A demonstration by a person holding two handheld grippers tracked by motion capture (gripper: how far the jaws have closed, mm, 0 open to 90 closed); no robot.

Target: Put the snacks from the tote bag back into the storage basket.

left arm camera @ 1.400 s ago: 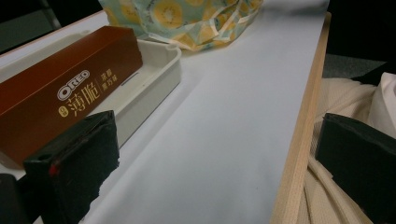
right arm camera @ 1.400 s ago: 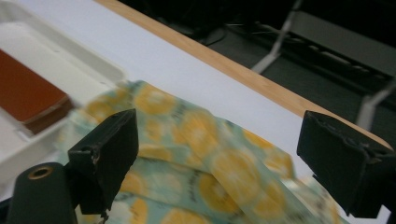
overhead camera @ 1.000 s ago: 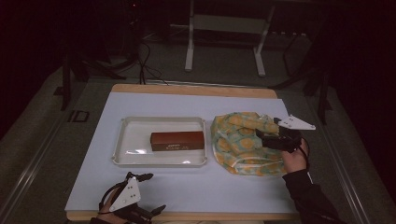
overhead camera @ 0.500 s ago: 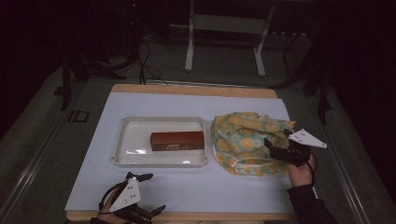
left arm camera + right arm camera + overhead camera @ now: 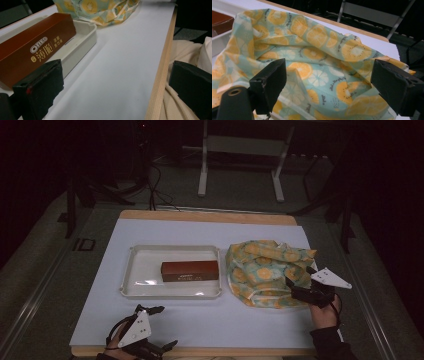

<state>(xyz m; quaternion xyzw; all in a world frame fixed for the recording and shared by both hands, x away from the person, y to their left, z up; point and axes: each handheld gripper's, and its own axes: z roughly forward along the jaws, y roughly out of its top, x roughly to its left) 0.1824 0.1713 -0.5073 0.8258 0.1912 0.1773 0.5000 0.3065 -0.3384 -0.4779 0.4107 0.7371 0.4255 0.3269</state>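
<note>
With its jaws apart over the bag (image 5: 265, 272), the right gripper (image 5: 300, 287) may pinch only one loose fold, while the left gripper (image 5: 150, 327), also apart, rests near.

Bare table (image 5: 210, 320) ran along the whole near edge, leaving a broad open strip between the white tray (image 5: 129, 280) and the wooden lip, where the left gripper (image 5: 156, 326) sat with its jaws spread. A narrow bare lane separated the tray from the crumpled fruit-print cloth (image 5: 260, 270). The brown Oreo box (image 5: 190, 270) took up the tray's right half; its left half lay free. The cloth blocked the right side, and the right gripper (image 5: 324, 85), jaws apart, stood at its near right edge.
</note>
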